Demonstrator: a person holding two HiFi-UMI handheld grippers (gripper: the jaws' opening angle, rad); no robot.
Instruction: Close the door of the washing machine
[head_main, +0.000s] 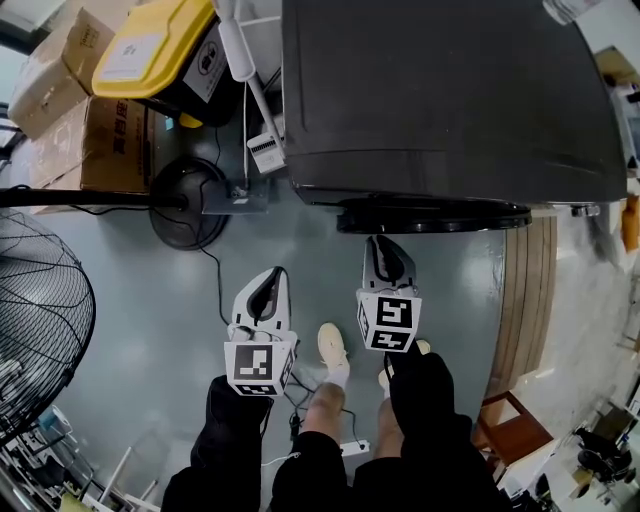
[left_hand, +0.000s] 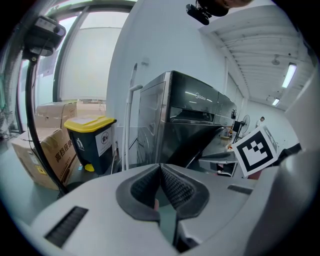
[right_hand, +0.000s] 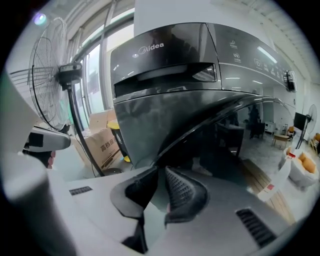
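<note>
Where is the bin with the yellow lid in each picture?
Head view: the yellow-lidded bin is at the top left, just above the printed cardboard box.
Left gripper view: the bin is at the middle left, right of the box.
Right gripper view: only a sliver of the bin shows left of centre, between the box and the washing machine.
Shared landmark: the printed cardboard box.

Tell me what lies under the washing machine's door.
In the head view, grey floor shows in front of the door. The floor straight beneath is covered by the door itself and the washing machine, so anything lying there cannot be seen.
</note>
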